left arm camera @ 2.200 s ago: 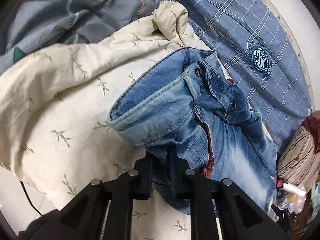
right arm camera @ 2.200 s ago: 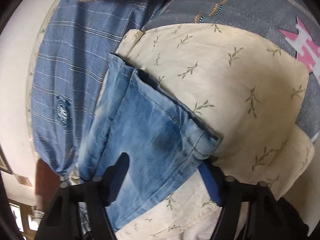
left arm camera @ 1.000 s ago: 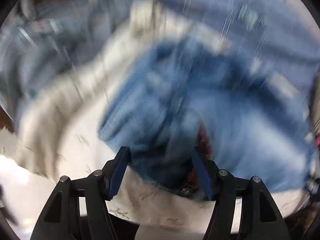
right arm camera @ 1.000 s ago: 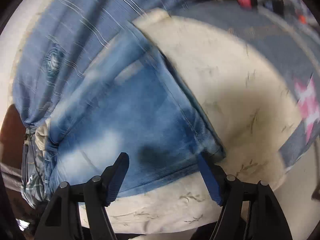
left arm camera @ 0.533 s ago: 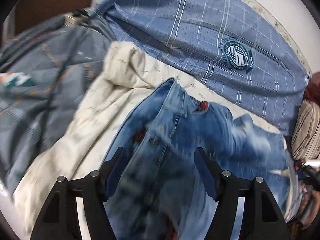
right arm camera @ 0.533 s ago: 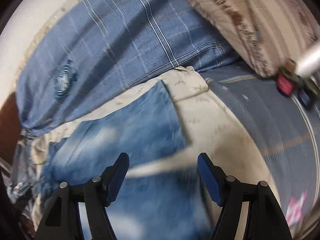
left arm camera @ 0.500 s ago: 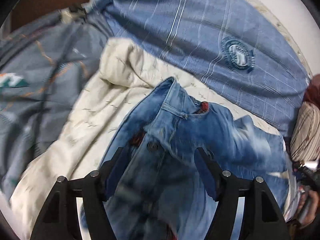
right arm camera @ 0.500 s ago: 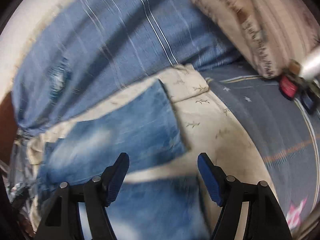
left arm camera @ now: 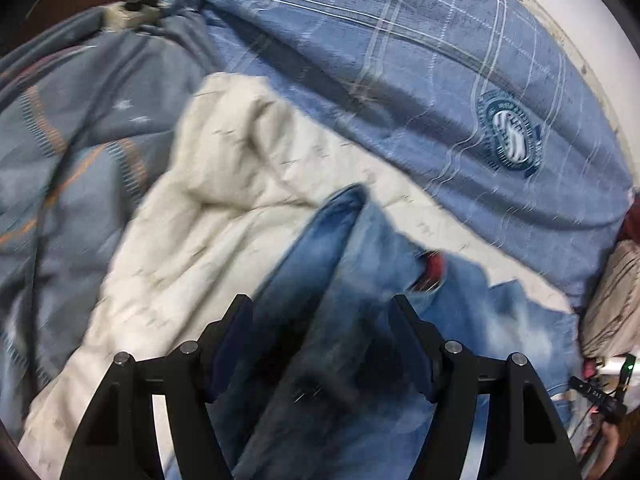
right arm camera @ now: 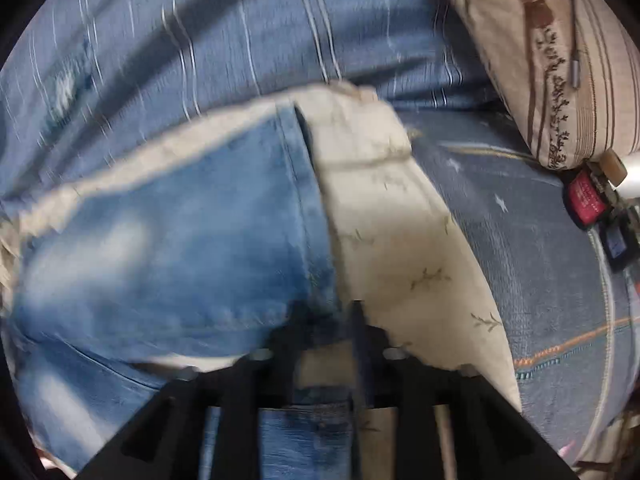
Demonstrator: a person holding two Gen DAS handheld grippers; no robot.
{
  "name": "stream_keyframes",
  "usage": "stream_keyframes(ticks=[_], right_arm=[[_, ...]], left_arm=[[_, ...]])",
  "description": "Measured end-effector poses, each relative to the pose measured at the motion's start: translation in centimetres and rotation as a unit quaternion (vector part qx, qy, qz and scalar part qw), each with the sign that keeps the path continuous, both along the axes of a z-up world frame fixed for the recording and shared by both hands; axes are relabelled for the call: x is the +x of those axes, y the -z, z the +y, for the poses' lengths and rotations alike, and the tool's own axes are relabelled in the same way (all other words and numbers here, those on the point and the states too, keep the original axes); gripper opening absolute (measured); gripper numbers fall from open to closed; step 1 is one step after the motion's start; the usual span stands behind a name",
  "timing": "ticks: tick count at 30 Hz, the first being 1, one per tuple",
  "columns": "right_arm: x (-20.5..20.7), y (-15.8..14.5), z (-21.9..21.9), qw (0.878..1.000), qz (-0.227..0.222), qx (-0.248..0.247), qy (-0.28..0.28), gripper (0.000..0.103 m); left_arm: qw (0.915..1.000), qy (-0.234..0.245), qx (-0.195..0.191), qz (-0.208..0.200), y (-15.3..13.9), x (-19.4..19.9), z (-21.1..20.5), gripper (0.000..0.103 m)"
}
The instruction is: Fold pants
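While the jeans (left arm camera: 344,280) lie spread on a cream leaf-print cloth (left arm camera: 224,216) over the bed, a blue plaid pillow (left arm camera: 420,80) lies along their far side and a grey-blue quilt (left arm camera: 80,128) with orange stitching surrounds the cloth. In the right wrist view a brown striped cushion (right arm camera: 560,60) sits at the upper right, with a small red item (right arm camera: 586,198) and other clutter just below it, too small to identify. The left gripper (left arm camera: 320,340) has its fingers spread wide over the denim, gripping nothing; the fabric beneath them is dark and smeared by motion blur, so whether the tips touch it cannot be told. The right gripper (right arm camera: 326,332) has its fingers drawn close together on the hem edge of the jeans (right arm camera: 180,240), where denim meets the cream cloth (right arm camera: 400,240). Both views are blurred, and the lower part of the jeans is cut off behind the gripper bodies
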State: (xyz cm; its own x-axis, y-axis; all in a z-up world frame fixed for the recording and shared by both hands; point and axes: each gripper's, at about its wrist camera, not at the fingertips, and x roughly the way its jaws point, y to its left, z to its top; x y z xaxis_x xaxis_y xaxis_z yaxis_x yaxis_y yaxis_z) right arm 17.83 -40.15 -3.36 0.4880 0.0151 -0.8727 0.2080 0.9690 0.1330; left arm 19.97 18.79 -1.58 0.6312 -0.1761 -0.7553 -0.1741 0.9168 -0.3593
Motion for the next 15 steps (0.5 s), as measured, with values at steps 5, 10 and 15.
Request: stream_keyframes(ticks=[5,10,15], right_arm=[[-0.1,-3.3,-1.1,0.997,-0.063,0.033,0.013,0.087],[0.4,-3.9,-2.1,0.995,-0.084,0.041,0.018,0.087],[1.0,-4.4,-3.4,0.995,-0.087,0.039,0.017,0.087]], left_arm=[[0.9991,0.033,-0.027,0.008,-0.1,5.9,-1.1,0.073],[0.9947,0.055,-0.020,0.084,3.2,11.4,-2.9,0.072],[0.9932,0.070,-0.021,0.091,4.2,12.0,-2.8,0.014]])
